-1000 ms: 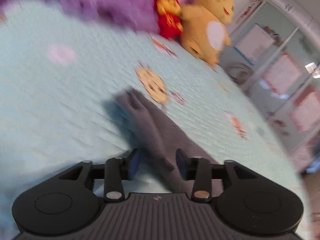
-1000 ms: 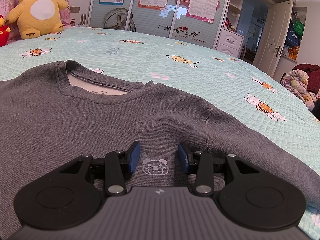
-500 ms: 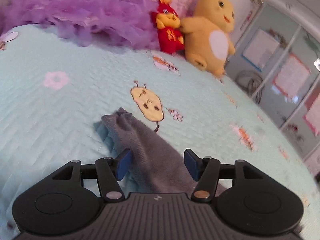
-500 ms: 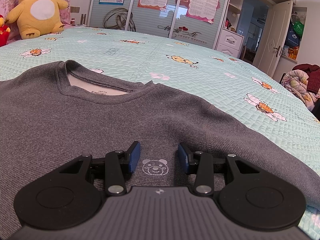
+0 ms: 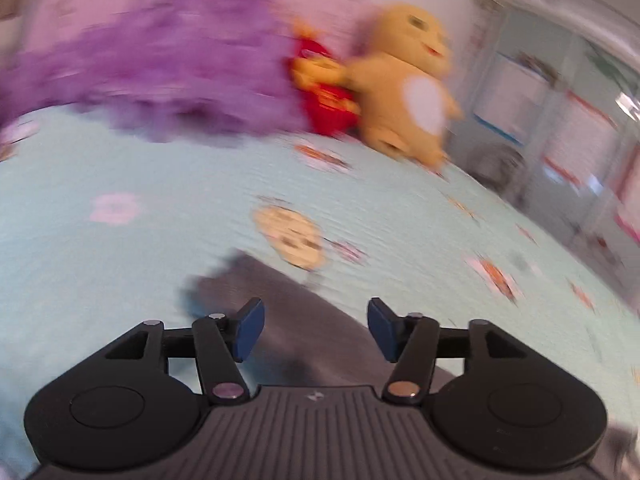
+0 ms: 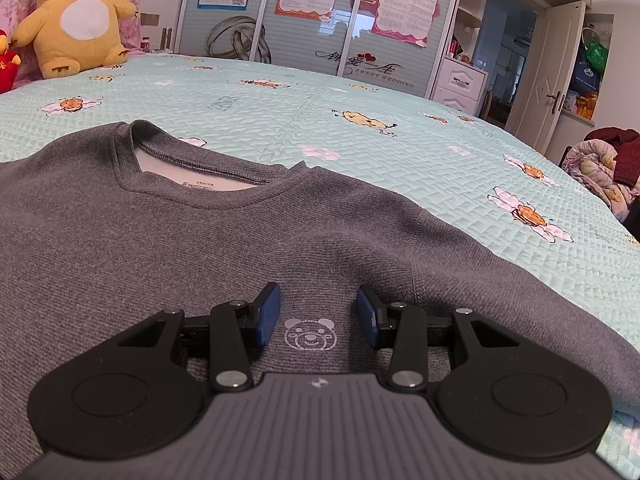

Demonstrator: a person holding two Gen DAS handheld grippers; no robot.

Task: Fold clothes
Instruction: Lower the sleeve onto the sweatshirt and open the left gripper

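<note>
Left tool (image 5: 316, 328) stands wide over one grey sleeve (image 5: 288, 304), pads clear of it; right tool (image 6: 316, 314) is partly open, over the bear logo (image 6: 309, 334) of one grey sweater (image 6: 160, 240) flat on the bed (image 6: 400, 152). Two plush toys; wardrobe door (image 6: 372, 40) reads "SWEET WEDDING"

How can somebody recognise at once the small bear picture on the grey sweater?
On the mint bedspread lies a grey sweater. Below its collar, between the right gripper fingers, is the bear face: a white outline, the only print on the plain grey cloth.
</note>
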